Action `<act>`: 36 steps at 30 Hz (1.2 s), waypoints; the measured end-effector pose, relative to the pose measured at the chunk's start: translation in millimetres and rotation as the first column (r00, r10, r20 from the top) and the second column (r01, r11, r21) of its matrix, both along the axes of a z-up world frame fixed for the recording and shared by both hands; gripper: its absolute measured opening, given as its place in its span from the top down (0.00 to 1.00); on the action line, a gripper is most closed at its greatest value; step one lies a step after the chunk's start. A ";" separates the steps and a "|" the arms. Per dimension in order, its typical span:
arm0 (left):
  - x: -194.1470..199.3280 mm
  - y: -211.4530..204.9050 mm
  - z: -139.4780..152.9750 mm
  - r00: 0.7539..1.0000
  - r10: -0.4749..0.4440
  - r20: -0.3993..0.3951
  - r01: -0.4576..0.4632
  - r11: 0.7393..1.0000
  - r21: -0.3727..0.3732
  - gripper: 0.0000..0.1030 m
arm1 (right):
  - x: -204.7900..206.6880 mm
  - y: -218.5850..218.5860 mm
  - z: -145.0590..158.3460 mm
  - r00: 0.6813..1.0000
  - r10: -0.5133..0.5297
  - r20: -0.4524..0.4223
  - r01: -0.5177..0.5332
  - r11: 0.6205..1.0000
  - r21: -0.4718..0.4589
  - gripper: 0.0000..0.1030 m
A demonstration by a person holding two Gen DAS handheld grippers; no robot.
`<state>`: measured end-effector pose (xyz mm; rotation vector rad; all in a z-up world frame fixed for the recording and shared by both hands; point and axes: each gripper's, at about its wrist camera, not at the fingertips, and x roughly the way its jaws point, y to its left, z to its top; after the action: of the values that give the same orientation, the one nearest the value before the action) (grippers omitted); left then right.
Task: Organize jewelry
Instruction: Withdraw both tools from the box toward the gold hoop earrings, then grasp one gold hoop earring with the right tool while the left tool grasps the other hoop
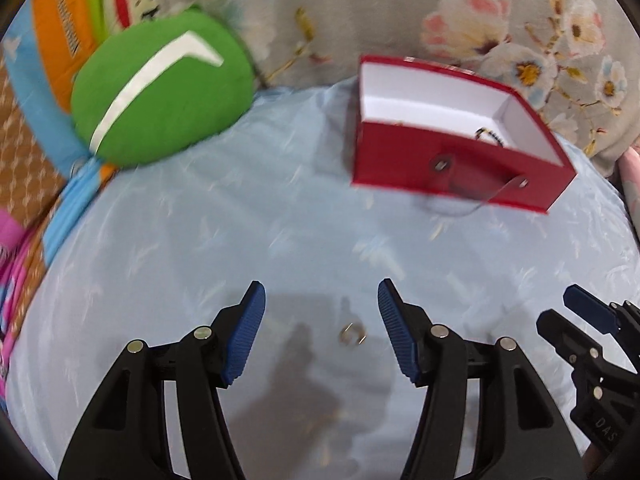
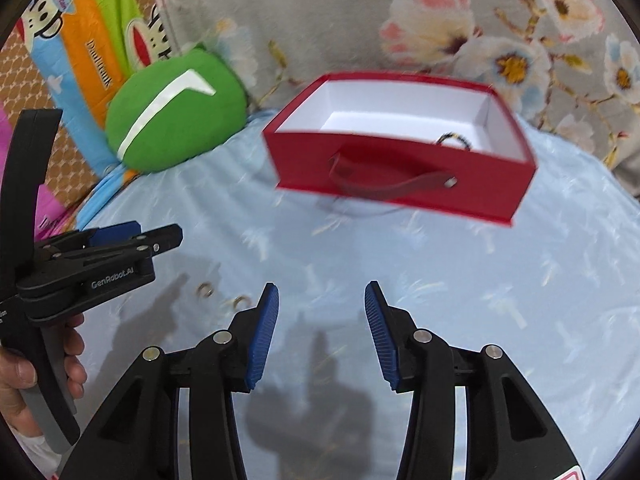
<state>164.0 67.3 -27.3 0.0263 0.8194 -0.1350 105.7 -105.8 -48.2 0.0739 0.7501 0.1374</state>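
Here, small silver metal rings (image 1: 352, 335) lay on the pale blue bedspread (image 1: 280, 240) near its front edge, before the open red cardboard box (image 1: 452, 160); light, hard and slippery, they were best pinched across the band. Both the left gripper (image 1: 322, 330) and the right gripper (image 2: 322, 330) had fingers apart, nothing held.

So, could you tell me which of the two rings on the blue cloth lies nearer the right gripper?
The ring close beside the right gripper; the other ring lies further left.

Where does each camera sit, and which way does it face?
Left wrist: on the left gripper, angled down at a small ring on the blue cloth; the right gripper shows at its right edge.
Right wrist: on the right gripper, facing likewise; the left gripper and a hand show.
Shared: red box, green cushion.
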 end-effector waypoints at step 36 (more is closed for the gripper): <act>-5.7 -1.7 -45.2 0.995 -0.046 -0.094 0.045 0.999 -0.015 0.42 | 37.9 47.6 -46.6 0.993 0.086 -0.081 -0.090 0.995 -0.048 0.89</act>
<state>158.4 65.6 -72.5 0.0269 0.9121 -0.1852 143.6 -58.2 -94.8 -0.0026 0.8355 0.2003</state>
